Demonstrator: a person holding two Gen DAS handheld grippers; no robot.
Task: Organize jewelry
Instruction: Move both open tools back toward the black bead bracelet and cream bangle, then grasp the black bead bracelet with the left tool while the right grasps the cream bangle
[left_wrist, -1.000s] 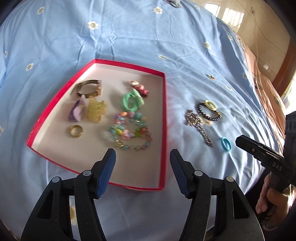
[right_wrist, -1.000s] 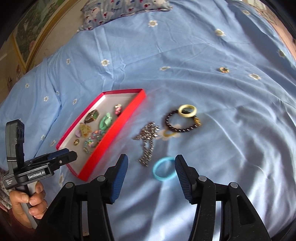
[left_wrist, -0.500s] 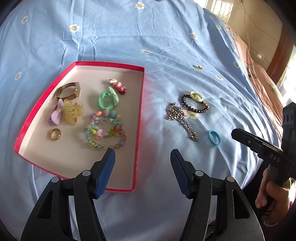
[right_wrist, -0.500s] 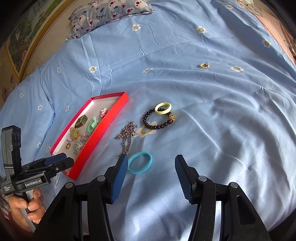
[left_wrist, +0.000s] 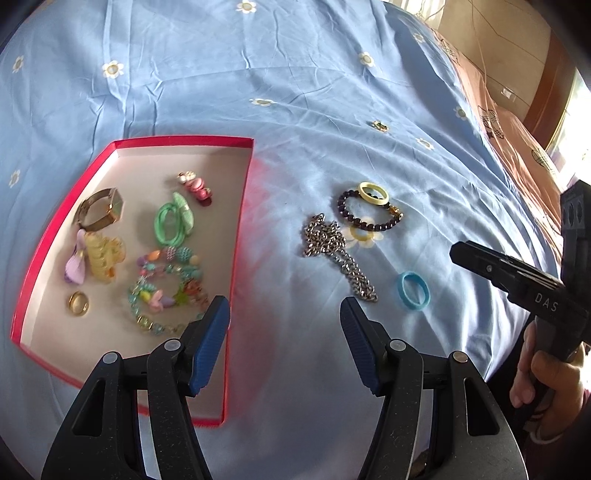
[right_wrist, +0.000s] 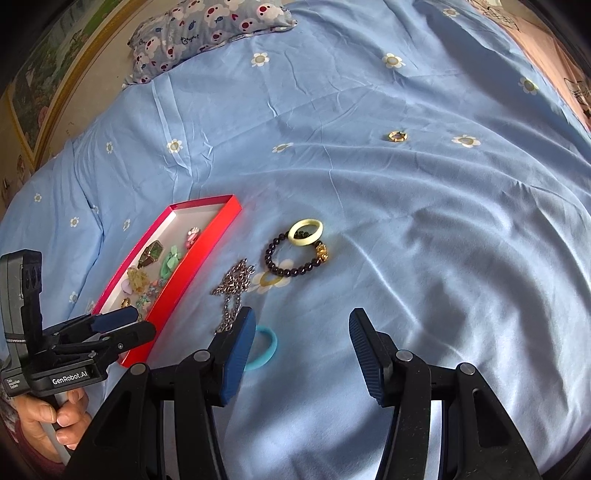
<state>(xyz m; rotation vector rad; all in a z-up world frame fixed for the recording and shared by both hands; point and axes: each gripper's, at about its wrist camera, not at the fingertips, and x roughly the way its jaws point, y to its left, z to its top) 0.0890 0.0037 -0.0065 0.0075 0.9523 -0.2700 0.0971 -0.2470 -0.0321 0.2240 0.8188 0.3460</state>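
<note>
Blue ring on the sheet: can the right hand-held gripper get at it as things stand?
Probably yes. The blue ring lies flat beside the open right hand-held gripper, partly behind its left finger, with nothing on top; the silver chain lies close by.

A blue flowered bedsheet (left_wrist: 295, 74) carries a red tray (left_wrist: 236, 236), chain (left_wrist: 332, 251), bead bracelet (left_wrist: 369, 221) and blue ring (left_wrist: 413, 291).

Your left gripper (left_wrist: 284, 343) is matte black, speckled plastic with ribbed blue pads (left_wrist: 208, 345) and round silver rivets at the joints; your right gripper (right_wrist: 301, 350) is built the same; at the lower left of the right wrist view its twin's side reads "GenRobot.AI" in white; at the right edge of the left wrist view, "DAS"; your hand (right_wrist: 55, 417) shows bare skin and short nails.
</note>
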